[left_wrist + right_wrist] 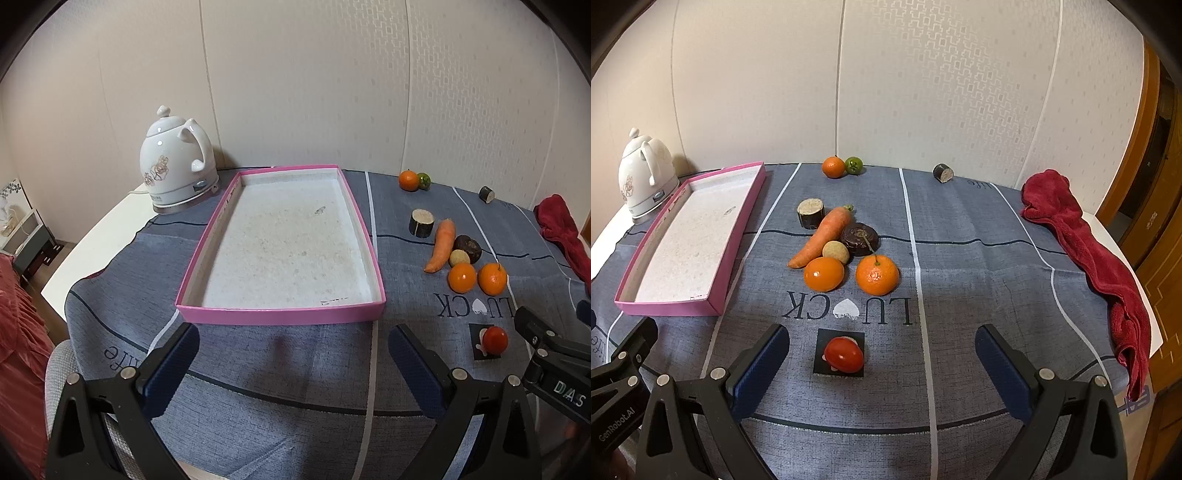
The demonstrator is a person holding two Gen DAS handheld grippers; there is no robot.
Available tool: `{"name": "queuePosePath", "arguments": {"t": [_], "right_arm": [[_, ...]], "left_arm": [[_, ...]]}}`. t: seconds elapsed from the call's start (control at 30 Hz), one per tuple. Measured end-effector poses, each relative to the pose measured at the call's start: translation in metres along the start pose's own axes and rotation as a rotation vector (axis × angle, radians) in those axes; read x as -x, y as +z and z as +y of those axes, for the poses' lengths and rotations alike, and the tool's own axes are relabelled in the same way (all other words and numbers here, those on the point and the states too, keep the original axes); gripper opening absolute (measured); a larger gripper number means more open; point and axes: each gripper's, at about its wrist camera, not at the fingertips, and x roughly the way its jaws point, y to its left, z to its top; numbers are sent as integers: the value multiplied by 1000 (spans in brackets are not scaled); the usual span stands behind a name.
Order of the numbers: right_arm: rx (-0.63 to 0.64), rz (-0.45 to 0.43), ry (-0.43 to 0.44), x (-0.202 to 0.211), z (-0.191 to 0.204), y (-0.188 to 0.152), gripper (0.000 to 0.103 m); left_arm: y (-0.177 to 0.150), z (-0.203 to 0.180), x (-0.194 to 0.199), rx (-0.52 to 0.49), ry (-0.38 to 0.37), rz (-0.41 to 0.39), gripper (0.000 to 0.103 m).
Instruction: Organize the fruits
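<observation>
Both claws, left [293, 363] and right [881, 363], gape empty over the table [979, 229], the tray [280, 316] bare, fruit heaped right of it; pinched off-centre, I judge the round tomato [844, 355] could squirt away.

My blue-padded black right gripper [881, 360] frames a glossy red tomato [844, 354] on a black square patch [822, 341]. Grey-blue woven tablecloth [979, 266], white stripes. Pink-walled shallow box [280, 315], speckled white inside. White porcelain kettle [173, 173], floral print. Crimson terry towel [1086, 236].
</observation>
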Motion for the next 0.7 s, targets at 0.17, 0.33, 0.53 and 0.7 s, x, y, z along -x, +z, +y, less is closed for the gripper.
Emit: {"name": "queuePosePath", "arguments": {"t": [0.17, 0.33, 0.53, 0.7], "right_arm": [[-15, -3, 7, -1, -3, -1, 102], [-32, -12, 22, -2, -6, -1, 102], [-82, -36, 110, -8, -26, -5, 102], [-83, -67, 78, -14, -49, -9, 102]], "left_arm": [[-1, -2, -2, -2, -6, 9, 103], [-2, -2, -6, -4, -37, 29, 103], [-6, 2, -8, 39, -264, 46, 103], [-9, -13, -12, 8, -293, 69, 103]]}}
